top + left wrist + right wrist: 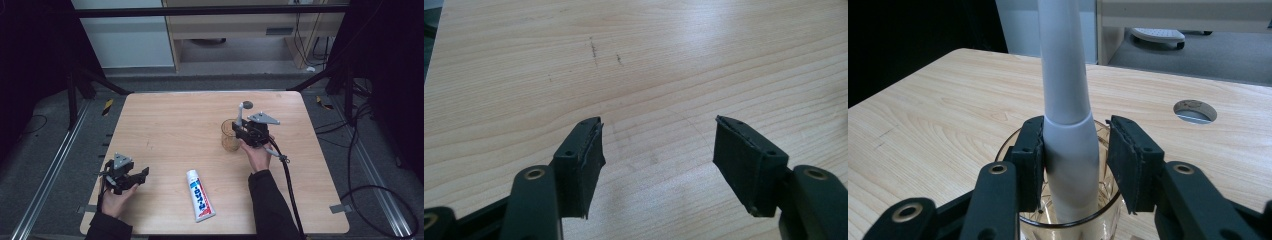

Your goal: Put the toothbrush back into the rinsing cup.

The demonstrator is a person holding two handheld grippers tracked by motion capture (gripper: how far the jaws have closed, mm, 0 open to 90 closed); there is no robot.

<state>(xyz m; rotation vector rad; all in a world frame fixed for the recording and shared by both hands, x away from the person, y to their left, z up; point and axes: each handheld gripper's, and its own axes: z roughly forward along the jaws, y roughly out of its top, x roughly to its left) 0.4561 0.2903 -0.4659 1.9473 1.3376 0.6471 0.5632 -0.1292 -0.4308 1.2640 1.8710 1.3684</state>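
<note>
A: Bench check, biggest item first. The wooden table (165,120) carries three things. The toothpaste tube (200,195) lies flat near the front edge, between the two hands and apart from both.

B: And the glass?

A: The clear glass tumbler (230,136) stands upright right of centre. In it stands a white electric toothbrush (1068,130), handle down, grey head (246,105) sticking up above the rim.

B: Right tongs?

A: From the right gripper view I see the right gripper (1074,155) at the rim, jaws either side of the handle. One pad touches it; the other shows a gap. So I log it as parted, not clamped.

B: Left?

A: The left gripper (658,150) idles near the table's front left corner, jaws spread wide over bare wood, nothing between them.

B: Step in hand?

A: My judgement: seating or releasing the brush in the tumbler. To do it well I would keep the handle vertical and move straight along its axis. Dragging sideways could tip the tumbler, which looks light and is unsupported by the other hand.
</note>
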